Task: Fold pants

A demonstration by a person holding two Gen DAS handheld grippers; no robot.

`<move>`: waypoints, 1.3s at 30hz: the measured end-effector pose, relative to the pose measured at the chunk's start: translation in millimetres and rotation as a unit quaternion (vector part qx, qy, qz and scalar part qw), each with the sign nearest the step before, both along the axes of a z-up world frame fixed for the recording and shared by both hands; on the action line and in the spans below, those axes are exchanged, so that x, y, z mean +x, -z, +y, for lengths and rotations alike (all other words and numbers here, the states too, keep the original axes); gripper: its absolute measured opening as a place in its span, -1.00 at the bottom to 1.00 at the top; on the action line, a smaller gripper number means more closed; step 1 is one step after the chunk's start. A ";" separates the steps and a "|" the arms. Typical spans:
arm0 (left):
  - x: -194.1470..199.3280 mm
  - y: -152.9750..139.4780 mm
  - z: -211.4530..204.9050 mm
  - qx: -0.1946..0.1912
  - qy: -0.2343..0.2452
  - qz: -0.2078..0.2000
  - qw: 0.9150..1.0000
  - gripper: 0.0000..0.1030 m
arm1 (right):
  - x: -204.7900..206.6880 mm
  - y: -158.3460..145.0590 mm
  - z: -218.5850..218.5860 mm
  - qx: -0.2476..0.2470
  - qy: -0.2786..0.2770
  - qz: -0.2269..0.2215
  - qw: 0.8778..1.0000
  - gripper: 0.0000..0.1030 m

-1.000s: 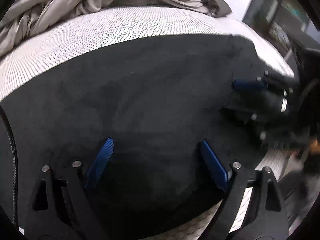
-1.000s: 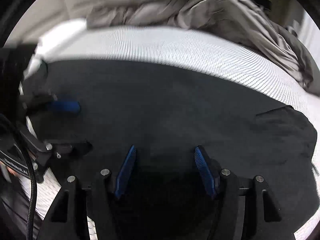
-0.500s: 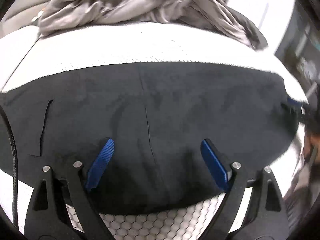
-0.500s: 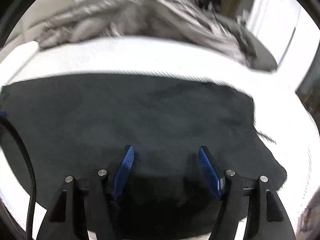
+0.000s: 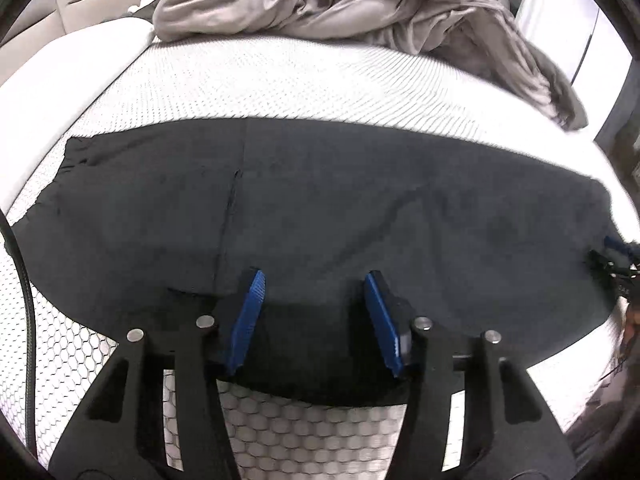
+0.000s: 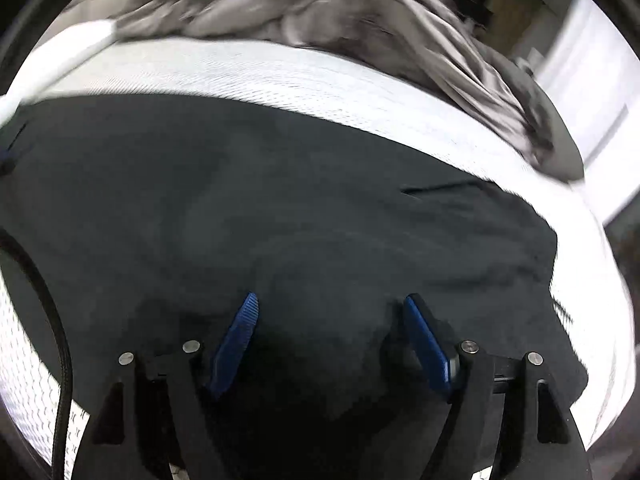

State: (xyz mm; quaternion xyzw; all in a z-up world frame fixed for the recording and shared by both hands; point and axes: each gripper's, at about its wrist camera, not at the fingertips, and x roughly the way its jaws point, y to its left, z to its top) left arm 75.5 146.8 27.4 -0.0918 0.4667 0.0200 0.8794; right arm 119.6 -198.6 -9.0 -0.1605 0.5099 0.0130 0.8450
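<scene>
Mattress: hand-held grippers agape over pants.

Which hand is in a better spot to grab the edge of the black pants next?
Probably left. The left gripper hangs open right over the near edge of the pants, where mattress shows below. The right gripper is open over the cloth's middle.

The pants are a matt black cloth with a soft, faintly napped look. Under them the mattress wears a white knit cover printed with a fine honeycomb mesh. The blanket heaped along its far edge is smooth grey-taupe fabric with a slight sheen. The left gripper has matt black plastic arms, ribbed blue pads and bright metal pins.
</scene>
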 end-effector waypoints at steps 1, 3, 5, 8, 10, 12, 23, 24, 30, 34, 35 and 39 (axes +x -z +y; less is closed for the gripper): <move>4.4 -4.1 -5.8 -0.022 0.011 -0.008 1.000 -0.02 | 2.0 -5.6 -0.4 0.014 0.005 -0.002 1.000 0.40; 14.4 -7.7 -20.8 -0.043 0.027 -0.011 0.999 -0.02 | 4.3 -12.3 7.4 0.052 -0.001 0.000 0.999 0.40; 33.1 -5.1 -40.8 -0.034 0.039 -0.003 0.999 -0.02 | 11.1 -13.8 26.9 0.083 -0.021 0.002 0.996 0.40; 54.8 10.2 -59.0 -0.005 0.039 0.030 0.999 -0.02 | 13.6 -13.2 63.8 0.104 -0.054 0.004 0.993 0.40; 57.0 18.6 -53.5 0.006 0.026 0.036 0.999 -0.02 | 22.9 -7.2 85.9 0.096 -0.069 0.009 0.993 0.40; 53.1 19.8 -41.8 0.003 0.012 0.028 1.000 -0.02 | 23.4 1.3 99.3 0.080 -0.079 0.019 0.993 0.38; 36.2 -4.4 -25.9 -0.046 -0.005 -0.023 0.999 -0.03 | 51.2 1.0 18.5 0.080 0.056 0.011 0.995 0.24; 43.1 -5.8 -40.7 -0.044 0.013 -0.026 0.999 -0.03 | 50.7 -1.5 34.8 0.087 0.029 0.007 0.996 0.24; 92.0 27.8 -120.3 0.008 0.081 0.028 0.996 -0.03 | 62.3 8.8 117.4 0.136 -0.067 0.043 0.987 0.24; 93.3 34.9 -99.0 -0.024 0.077 0.029 0.996 -0.11 | 70.7 21.9 134.6 0.101 -0.078 0.055 0.990 0.24; 90.2 33.4 -88.9 -0.036 0.078 0.026 0.996 -0.20 | 70.4 24.0 131.1 0.088 -0.076 0.052 0.992 0.24; 74.7 33.0 -31.5 -0.027 0.018 0.022 0.999 -0.19 | 82.4 28.6 79.0 0.030 -0.009 0.020 0.999 0.35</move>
